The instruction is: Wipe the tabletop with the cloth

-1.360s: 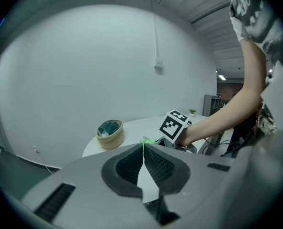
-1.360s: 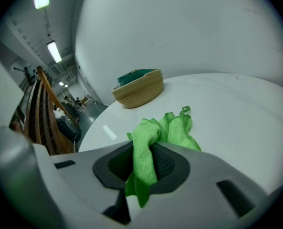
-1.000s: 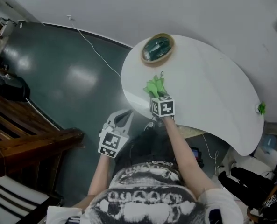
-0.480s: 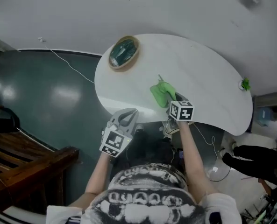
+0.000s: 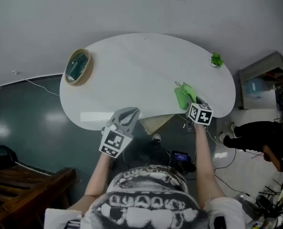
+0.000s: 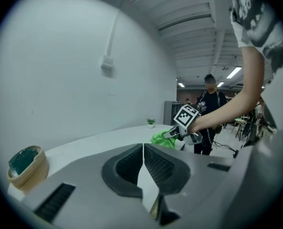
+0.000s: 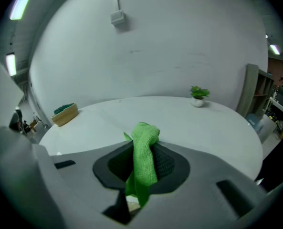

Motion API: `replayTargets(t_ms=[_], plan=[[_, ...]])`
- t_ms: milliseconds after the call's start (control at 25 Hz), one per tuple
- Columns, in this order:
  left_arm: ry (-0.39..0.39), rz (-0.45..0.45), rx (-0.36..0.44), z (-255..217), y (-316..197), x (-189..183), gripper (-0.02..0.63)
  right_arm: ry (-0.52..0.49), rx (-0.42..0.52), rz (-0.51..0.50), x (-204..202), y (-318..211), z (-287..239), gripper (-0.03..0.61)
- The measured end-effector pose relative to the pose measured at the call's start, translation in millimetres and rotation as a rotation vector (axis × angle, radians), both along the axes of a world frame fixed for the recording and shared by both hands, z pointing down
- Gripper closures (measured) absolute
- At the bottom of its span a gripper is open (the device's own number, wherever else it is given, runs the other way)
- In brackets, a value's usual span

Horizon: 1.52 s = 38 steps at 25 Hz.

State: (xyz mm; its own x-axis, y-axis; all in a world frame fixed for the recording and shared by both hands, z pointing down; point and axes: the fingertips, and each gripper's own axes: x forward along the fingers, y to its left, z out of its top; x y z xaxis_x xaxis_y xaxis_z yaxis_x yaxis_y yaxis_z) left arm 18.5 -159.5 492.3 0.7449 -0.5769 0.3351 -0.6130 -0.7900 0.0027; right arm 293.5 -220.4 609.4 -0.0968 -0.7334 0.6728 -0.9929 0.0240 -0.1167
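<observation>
seen from the head camera looking steeply down, a white oval tabletop [image 5: 141, 70] fills the middle of the picture. the right gripper [image 5: 191, 104] reaches over its near right edge and holds a bright green cloth [image 5: 184, 95]. the cloth lies bunched on the surface just ahead of the jaws, so it looks placed for a wiping stroke. the left gripper [image 5: 128, 113] hovers at the near edge, well apart from the cloth, and seems parked out of the way. a round woven basket [image 5: 78, 67] with something dark green inside sits at the far left end. a small potted plant [image 5: 216, 59] sits at the far right end. both are well clear of the cloth.

through the left gripper view, its two ribbed jaws are pressed together with nothing between them. beyond them the other gripper and the green cloth show across the table, and a person stands in the room behind.

through the right gripper view, the jaws are clamped on a fold of the cloth, which stands up between the ribbed faces and hangs down toward the camera. that firm pinch is probably what lets the cloth be dragged without slipping. a wide stretch of tabletop lies bare ahead, though how much of it has been wiped cannot be told.
</observation>
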Motion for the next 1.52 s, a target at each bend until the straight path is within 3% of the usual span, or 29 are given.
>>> replayTargets(t_ms=[400, 680, 840, 1080, 1360, 1520], plan=[[0.009, 0.034, 0.028, -4, 10, 138, 0.606, 0.116, -0.007, 0.178, 234, 62, -11, 0.515], [-0.032, 0.042, 0.015, 4, 37, 185, 0.606, 0.186, -0.028, 0.284, 342, 94, -7, 0.515], [-0.075, 0.015, -0.004, 14, 44, 180, 0.606, 0.132, -0.051, 0.289, 340, 99, 22, 0.515], [-0.1, -0.059, -0.02, 18, 46, 158, 0.606, 0.057, -0.103, 0.223, 287, 90, 67, 0.515], [-0.103, -0.106, -0.009, 11, 49, 135, 0.606, 0.01, -0.103, 0.162, 234, 75, 73, 0.515], [-0.124, -0.119, -0.001, 9, 53, 102, 0.606, -0.019, -0.099, 0.158, 196, 69, 74, 0.515]])
